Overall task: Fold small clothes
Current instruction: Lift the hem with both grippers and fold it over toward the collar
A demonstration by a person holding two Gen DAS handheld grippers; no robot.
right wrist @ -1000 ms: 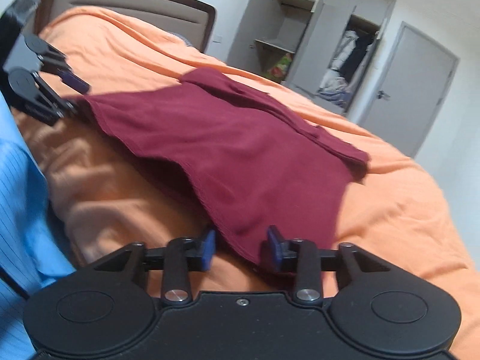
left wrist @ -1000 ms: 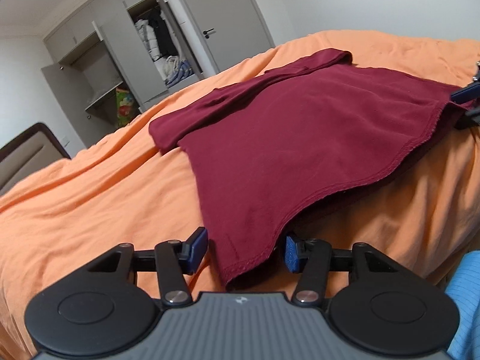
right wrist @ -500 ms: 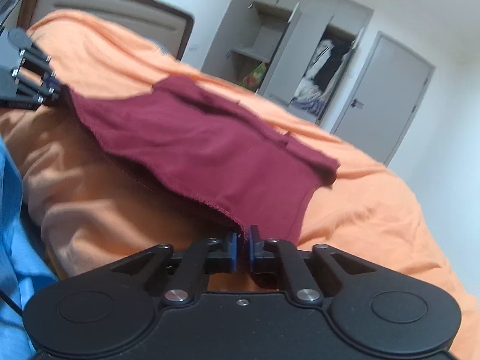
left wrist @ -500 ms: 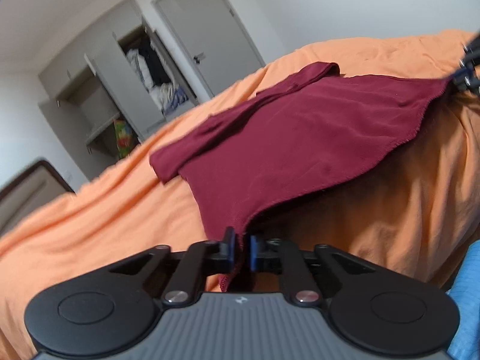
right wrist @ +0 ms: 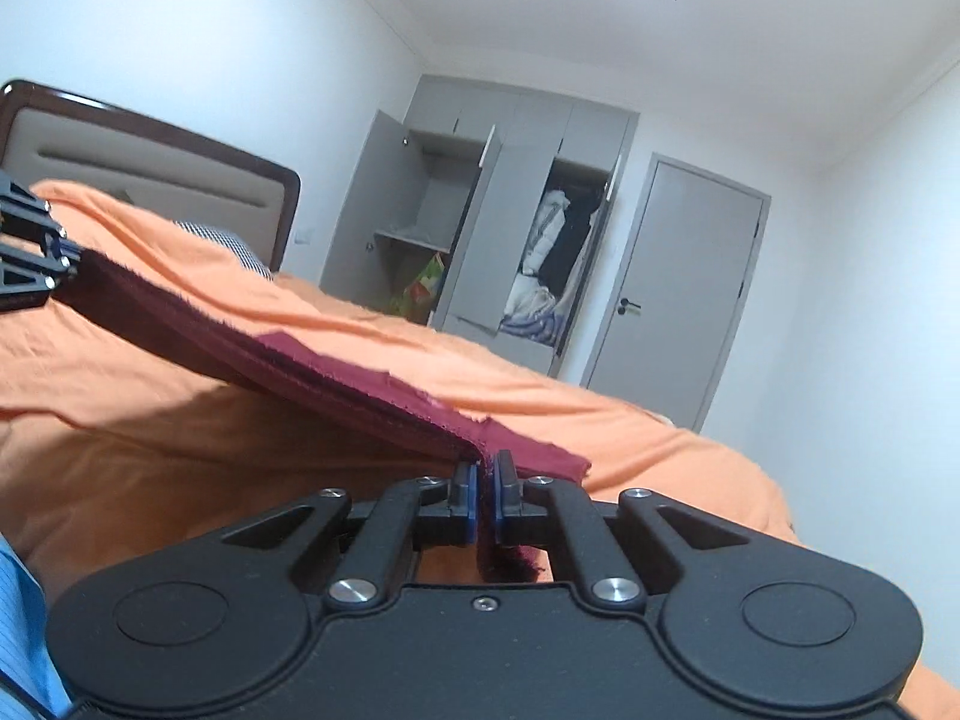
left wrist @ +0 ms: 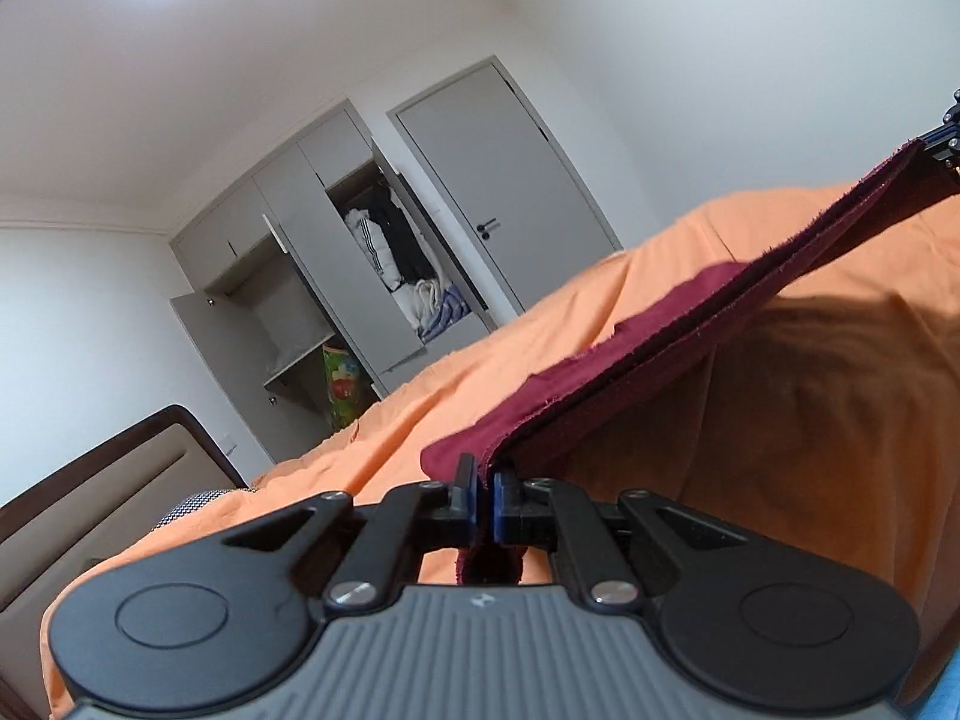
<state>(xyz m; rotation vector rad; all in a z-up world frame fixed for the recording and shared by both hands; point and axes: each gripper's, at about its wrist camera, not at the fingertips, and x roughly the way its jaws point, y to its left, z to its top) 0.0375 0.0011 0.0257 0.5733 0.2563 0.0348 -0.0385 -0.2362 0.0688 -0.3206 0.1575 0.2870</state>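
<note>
A dark red garment point(left wrist: 648, 354) lies over the orange bed, its near hem lifted and stretched taut between both grippers. My left gripper point(left wrist: 485, 495) is shut on one hem corner, with cloth hanging below the fingers. My right gripper point(right wrist: 485, 495) is shut on the other corner of the same red garment point(right wrist: 336, 372). Each gripper shows at the far end of the hem in the other's view: the right gripper point(left wrist: 942, 144) at the right edge, the left gripper point(right wrist: 30, 252) at the left edge. The raised hem hides most of the garment's top.
The orange bedspread point(left wrist: 780, 420) covers the bed, with a brown headboard point(right wrist: 150, 162) and a checked pillow point(right wrist: 234, 246) at its head. An open grey wardrobe point(right wrist: 510, 228) and a closed door point(right wrist: 678, 288) stand beyond. A blue sleeve point(right wrist: 24, 630) is at lower left.
Both grippers went from open around the hem corners to shut on them. They then rose, lifting the hem off the bed and pulling it taut, tilting the views toward the ceiling.
</note>
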